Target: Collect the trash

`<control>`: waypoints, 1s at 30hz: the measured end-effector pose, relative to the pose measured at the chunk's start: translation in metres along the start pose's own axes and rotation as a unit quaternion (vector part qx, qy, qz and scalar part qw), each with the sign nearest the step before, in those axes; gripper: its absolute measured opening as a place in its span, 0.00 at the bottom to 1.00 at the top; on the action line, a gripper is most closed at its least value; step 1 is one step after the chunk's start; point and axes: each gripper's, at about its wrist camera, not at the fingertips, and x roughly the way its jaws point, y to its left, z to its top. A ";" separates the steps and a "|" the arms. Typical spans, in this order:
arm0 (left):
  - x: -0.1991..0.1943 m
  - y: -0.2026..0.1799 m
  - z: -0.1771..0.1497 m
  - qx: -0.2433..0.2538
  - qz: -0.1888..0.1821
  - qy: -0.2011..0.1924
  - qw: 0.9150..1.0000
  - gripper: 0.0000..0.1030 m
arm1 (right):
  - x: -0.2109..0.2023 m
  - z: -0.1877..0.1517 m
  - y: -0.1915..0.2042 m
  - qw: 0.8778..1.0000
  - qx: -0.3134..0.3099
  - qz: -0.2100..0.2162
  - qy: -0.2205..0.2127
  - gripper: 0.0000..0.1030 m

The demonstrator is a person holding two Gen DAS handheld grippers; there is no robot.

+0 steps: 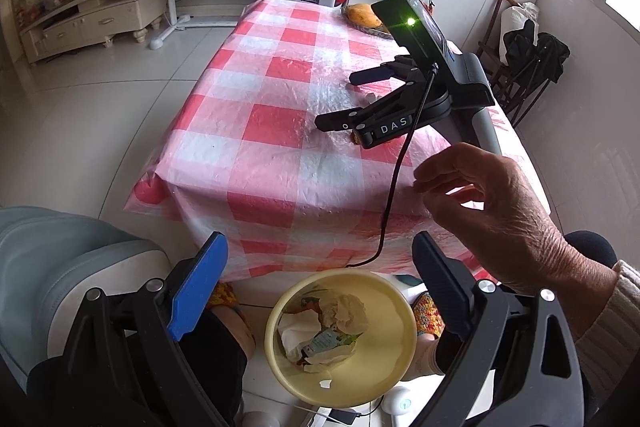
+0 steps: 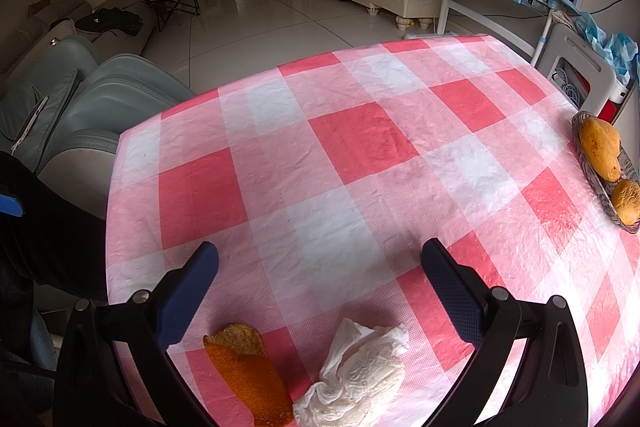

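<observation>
In the left wrist view my left gripper (image 1: pixel 320 243) is open and holds nothing; it hangs above a pale yellow bin (image 1: pixel 384 339) on the floor. Crumpled tissues and wrappers (image 1: pixel 328 331) lie in the bin. On the red-and-white checked table (image 1: pixel 260 127) my right gripper (image 1: pixel 336 99) stands open, and a bare hand (image 1: pixel 492 195) is spread just below its handle. The right wrist view shows that gripper (image 2: pixel 320 267) open low over the cloth. An orange peel (image 2: pixel 248 375) and a crumpled white tissue (image 2: pixel 360 375) lie on the cloth between its fingers, close to the camera.
A glass dish (image 2: pixel 588 171) with two mangoes (image 2: pixel 600 151) sits at the table's far right edge. A grey-green sofa (image 2: pixel 100 99) stands off the table's left side. A black cable (image 1: pixel 396 179) hangs from the right gripper over the table edge. White tiled floor lies beyond.
</observation>
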 end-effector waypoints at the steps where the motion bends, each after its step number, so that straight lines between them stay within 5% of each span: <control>1: 0.000 0.000 0.000 0.000 0.000 0.000 1.000 0.87 | 0.000 0.000 0.000 1.000 0.000 0.000 0.000 0.94; 30: 0.002 0.000 0.000 -0.004 -0.002 0.003 1.000 0.88 | 0.002 0.001 0.001 1.000 0.000 -0.001 0.000 0.94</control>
